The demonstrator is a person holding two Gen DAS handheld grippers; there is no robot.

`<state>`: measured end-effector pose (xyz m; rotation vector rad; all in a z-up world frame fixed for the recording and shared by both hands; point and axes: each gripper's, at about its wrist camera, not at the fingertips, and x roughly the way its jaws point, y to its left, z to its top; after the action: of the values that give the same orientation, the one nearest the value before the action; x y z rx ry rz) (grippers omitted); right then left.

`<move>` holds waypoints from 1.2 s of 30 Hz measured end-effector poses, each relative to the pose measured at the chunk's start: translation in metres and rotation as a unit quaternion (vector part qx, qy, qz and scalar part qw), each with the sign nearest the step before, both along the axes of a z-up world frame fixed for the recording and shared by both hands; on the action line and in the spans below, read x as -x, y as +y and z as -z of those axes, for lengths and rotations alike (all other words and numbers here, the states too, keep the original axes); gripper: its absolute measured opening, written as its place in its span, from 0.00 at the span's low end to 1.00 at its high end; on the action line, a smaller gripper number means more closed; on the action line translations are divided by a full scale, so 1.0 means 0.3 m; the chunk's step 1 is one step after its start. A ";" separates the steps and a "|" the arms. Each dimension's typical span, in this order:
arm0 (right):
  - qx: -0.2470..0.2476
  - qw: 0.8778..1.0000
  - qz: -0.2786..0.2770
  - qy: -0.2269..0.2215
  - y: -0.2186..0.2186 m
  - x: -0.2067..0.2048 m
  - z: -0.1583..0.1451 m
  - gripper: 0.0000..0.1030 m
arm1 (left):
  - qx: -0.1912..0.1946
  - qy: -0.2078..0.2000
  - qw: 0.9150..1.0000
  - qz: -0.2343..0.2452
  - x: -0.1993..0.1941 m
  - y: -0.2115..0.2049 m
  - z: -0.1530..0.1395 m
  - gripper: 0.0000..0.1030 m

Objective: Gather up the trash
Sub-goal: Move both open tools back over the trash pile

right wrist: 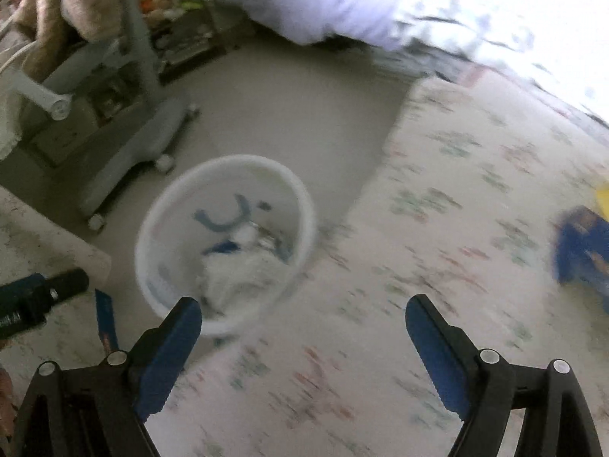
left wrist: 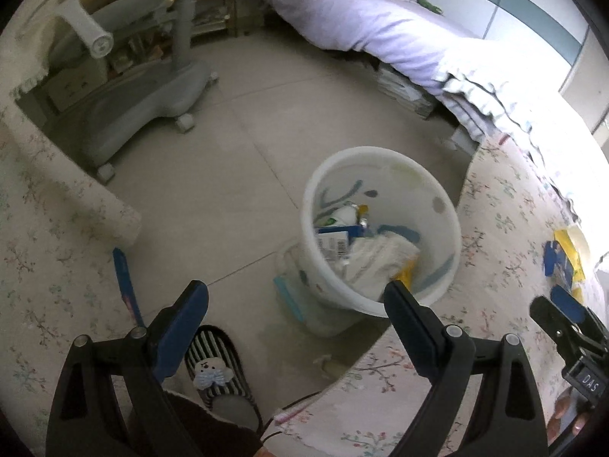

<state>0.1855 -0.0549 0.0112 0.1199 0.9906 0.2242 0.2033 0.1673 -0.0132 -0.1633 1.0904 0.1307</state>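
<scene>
Above trash bin (left wrist: 380, 228): left tongs (left wrist: 297, 301), right tongs (right wrist: 303, 316) spread, nothing held.

A tiled floor (left wrist: 243, 175) is seen, on which a white bin (left wrist: 380, 228) stands. Beside the bin, a flowered cloth surface (left wrist: 495, 236) is spread, and blue and yellow wrappers (left wrist: 563, 259) lie on it, well apart from the bin. A striped slipper (left wrist: 219, 365) rests on the floor near the bin.
</scene>
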 end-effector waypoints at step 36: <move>0.042 0.970 0.237 0.031 -0.973 0.335 0.140 0.88 | 0.008 -0.002 0.979 0.203 -0.065 -0.914 0.090 0.92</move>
<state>0.0849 -0.3467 -0.0309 0.2828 1.0023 -0.2619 0.2229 -0.1069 -0.0401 0.0473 1.1002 -0.2448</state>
